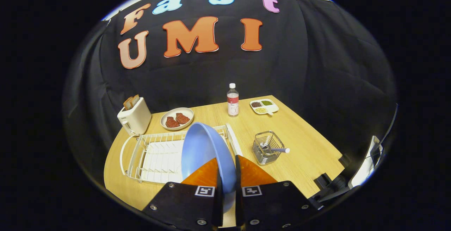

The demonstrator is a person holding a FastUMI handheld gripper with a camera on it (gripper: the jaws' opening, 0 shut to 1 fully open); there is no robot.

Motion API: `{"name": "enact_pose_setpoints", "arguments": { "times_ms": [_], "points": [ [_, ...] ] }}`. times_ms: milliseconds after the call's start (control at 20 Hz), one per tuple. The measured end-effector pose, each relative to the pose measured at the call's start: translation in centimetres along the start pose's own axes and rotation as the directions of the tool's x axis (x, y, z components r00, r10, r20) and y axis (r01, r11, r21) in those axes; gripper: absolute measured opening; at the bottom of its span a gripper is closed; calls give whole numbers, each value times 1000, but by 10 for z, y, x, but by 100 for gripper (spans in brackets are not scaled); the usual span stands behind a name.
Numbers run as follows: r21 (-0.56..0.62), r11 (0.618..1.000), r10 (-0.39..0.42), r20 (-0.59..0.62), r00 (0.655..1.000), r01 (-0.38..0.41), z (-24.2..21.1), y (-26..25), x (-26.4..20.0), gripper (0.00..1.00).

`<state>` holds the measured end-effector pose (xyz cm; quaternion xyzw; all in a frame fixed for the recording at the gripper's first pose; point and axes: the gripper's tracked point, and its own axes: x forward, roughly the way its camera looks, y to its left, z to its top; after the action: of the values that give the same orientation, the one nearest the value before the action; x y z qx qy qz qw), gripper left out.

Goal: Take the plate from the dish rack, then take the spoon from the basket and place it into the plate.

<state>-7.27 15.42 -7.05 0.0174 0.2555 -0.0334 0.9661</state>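
My gripper [227, 169] is shut on the rim of a blue plate [202, 150], which stands on edge between the fingers and is held up over the right end of the white wire dish rack [155, 157]. Beyond the fingers to the right stands a small wire basket [267, 148] on the wooden table [303, 132]. A spoon [280, 150] lies in the basket, its handle sticking out over the right rim.
Behind the rack stand a white toaster [135, 120] with bread and a plate of red meat pieces [177, 119]. Further back are a water bottle [232, 100] and a divided dish of beans [264, 106]. Dark equipment [334, 183] sits off the table's right corner.
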Motion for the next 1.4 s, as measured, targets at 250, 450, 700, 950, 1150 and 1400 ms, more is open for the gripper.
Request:
{"name": "enact_pose_setpoints", "arguments": {
  "times_ms": [250,450,700,950,1150,1400],
  "points": [
    [71,997,31,-47,998,-27,-36,-12,-16,14],
    [129,990,73,-99,992,-60,-70,-12,-22,14],
    [213,973,129,-166,978,-92,-114,-10,-17,13],
    [325,933,234,-218,947,-155,-156,1,-8,13],
    [375,909,294,-265,918,-182,-190,11,4,13],
    [452,869,360,-303,883,-200,-215,23,14,13]
  ]
}}
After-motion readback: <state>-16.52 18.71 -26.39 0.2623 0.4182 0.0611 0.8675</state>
